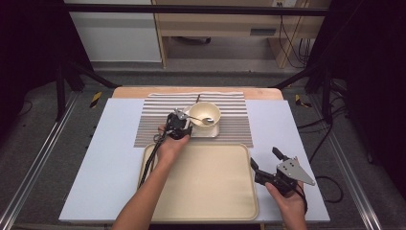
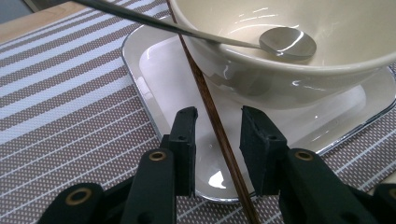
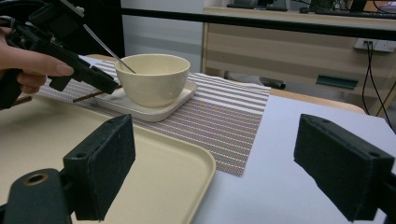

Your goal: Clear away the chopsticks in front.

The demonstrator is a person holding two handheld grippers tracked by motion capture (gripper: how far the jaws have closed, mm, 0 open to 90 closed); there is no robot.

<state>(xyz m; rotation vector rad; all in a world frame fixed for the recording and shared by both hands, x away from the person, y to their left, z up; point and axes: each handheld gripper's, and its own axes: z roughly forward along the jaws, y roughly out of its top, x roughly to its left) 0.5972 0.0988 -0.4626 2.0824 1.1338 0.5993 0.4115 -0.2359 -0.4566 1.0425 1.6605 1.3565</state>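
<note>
Black jaws of the left gripper (image 2: 217, 140) stand to either side of a thin brown chopstick (image 2: 212, 116), which lies across the near-left corner of the small square plate (image 2: 159, 70) and runs on away from the gripper, passing just beside the foot of the cream bowl (image 2: 289, 74). Its long axis runs almost straight along the gripper's own line, tilted slightly, so the stick sits lengthwise in the gap rather than across it. The jaws are partly closed with a visible gap on both sides of the stick; the pads do not seem to press on it yet, though the contact point low in the left gripper view is hard to read. A spoon (image 2: 285, 43) rests inside the bowl with its handle leaning out over the rim on the left. Plate and bowl sit on the striped mat (image 1: 234, 129) toward the far edge of the counter (image 1: 105, 158), just beyond the far edge of the beige tray (image 1: 206, 191). The left gripper is the one at the stick; the right gripper (image 1: 265, 163) hovers well apart, off the tray's right edge near the counter's near-right corner, jaws spread wide and holding nothing.
</note>
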